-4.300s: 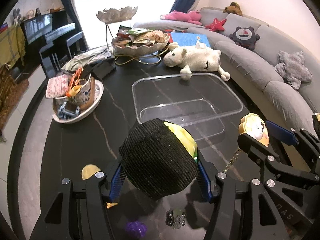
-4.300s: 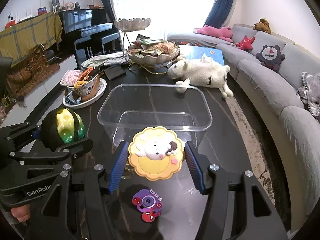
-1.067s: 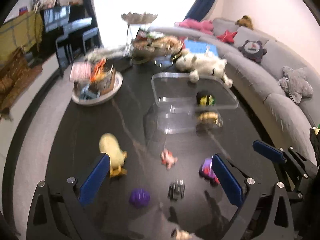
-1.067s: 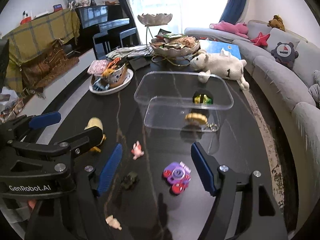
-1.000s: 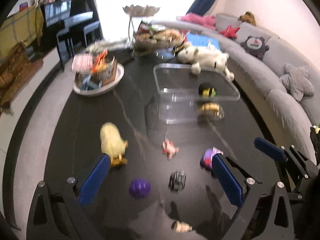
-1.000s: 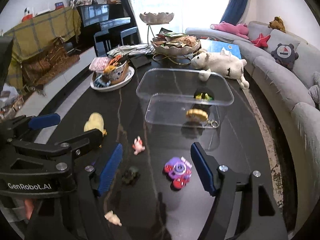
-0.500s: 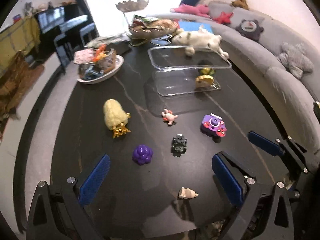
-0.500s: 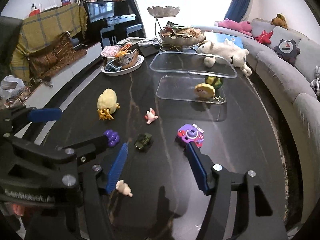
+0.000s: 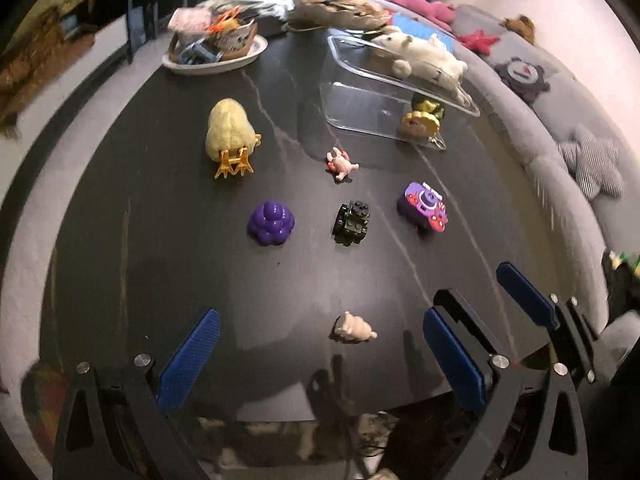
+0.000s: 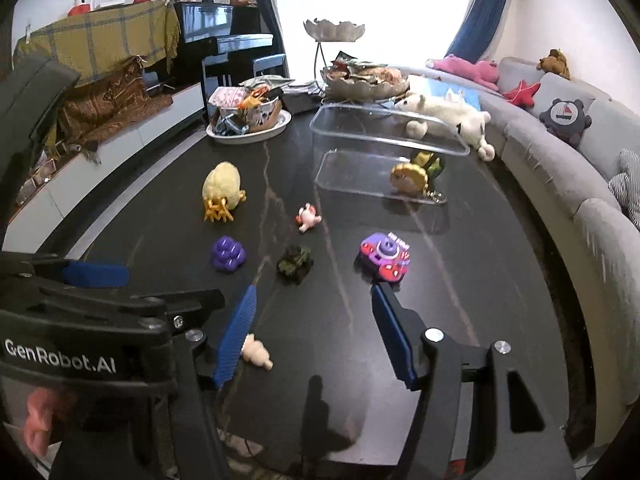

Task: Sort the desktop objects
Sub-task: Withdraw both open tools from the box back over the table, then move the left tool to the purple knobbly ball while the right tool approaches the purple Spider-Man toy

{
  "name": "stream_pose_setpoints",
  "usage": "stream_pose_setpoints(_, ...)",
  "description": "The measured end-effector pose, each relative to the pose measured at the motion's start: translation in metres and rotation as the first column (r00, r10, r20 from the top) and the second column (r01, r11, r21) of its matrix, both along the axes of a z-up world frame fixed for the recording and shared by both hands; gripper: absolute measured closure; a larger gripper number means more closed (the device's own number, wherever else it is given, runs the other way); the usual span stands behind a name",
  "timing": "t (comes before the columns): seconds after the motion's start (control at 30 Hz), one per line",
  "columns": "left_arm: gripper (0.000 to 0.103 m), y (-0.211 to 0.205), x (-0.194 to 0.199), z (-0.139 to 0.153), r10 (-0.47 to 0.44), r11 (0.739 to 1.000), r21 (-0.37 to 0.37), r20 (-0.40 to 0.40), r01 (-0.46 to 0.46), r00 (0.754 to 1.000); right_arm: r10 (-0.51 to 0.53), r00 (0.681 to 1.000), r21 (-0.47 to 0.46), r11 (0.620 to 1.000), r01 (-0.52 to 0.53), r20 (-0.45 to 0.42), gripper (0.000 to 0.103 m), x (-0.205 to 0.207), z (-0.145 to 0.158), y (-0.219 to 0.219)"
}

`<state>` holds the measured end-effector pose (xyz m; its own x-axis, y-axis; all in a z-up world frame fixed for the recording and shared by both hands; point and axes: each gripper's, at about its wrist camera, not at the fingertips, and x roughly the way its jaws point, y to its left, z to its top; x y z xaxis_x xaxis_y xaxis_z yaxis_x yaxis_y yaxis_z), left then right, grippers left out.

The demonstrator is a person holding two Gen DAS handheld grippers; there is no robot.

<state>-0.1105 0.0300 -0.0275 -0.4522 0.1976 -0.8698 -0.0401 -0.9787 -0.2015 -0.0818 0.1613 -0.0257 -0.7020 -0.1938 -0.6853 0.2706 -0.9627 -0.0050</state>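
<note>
A clear plastic box on the dark table holds a yellow-green ball and a yellow round keychain. Loose on the table lie a yellow chick, a pink figure, a purple grape cluster, a dark toy car, a purple toy camera and a beige figure. My left gripper is open, back near the front edge. My right gripper is open, above the near table.
A white dish of clutter stands at the back left, a leaf-shaped snack stand behind the box, and a white plush sheep beside it. A grey sofa runs along the right.
Both grippers let their toys go into the clear box and drew back toward the near table edge, open. Over the last half second both pulled back a little more.
</note>
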Motion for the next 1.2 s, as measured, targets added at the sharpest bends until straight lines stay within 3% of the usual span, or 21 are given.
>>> stream_pose_setpoints(0.17, 0.005, 0.003, 0.007, 0.009, -0.024, 0.999, -0.040, -0.091, 0.021, 0.996, 0.000, 1.000, 0.009, 1.000, 0.000, -0.006, 0.045, -0.002, -0.001, -0.003)
stream_pose_setpoints(0.27, 0.015, -0.002, 0.001, 0.007, 0.004, 1.000, 0.029, -0.054, -0.003, 0.999, -0.001, 1.000, 0.014, 1.000, 0.001, -0.010, 0.045, -0.004, -0.001, -0.005)
stream_pose_setpoints(0.37, 0.026, -0.001, -0.006, 0.004, 0.012, 0.999, 0.032, -0.026, -0.011, 1.000, -0.001, 1.000, 0.019, 1.000, 0.002, -0.015, 0.045, -0.006, -0.001, -0.007)
stream_pose_setpoints(0.53, 0.027, 0.002, -0.011, 0.005, 0.034, 0.999, -0.035, -0.036, -0.035, 0.999, 0.002, 1.000, 0.021, 1.000, -0.002, -0.015, 0.047, -0.010, -0.002, -0.010)
stream_pose_setpoints(0.7, 0.029, -0.008, -0.023, 0.006, -0.010, 1.000, 0.003, -0.012, 0.010, 1.000, 0.002, 1.000, -0.026, 1.000, -0.003, -0.002, 0.046, -0.017, -0.004, -0.004)
stream_pose_setpoints(0.97, 0.029, -0.012, -0.030, 0.002, -0.014, 0.999, -0.036, -0.053, 0.012, 0.999, -0.005, 1.000, -0.029, 1.000, 0.005, 0.024, 0.046, -0.033, -0.012, 0.004)
stream_pose_setpoints(1.03, 0.037, -0.011, -0.032, -0.002, -0.024, 0.999, -0.044, -0.050, 0.022, 0.998, -0.004, 1.000, -0.027, 1.000, 0.005, 0.026, 0.046, -0.035, -0.014, 0.004)
stream_pose_setpoints(1.2, 0.038, -0.008, -0.035, -0.008, -0.036, 0.998, -0.061, -0.066, 0.032, 0.997, -0.008, 0.999, -0.011, 1.000, 0.008, 0.043, 0.046, -0.042, -0.021, 0.001)
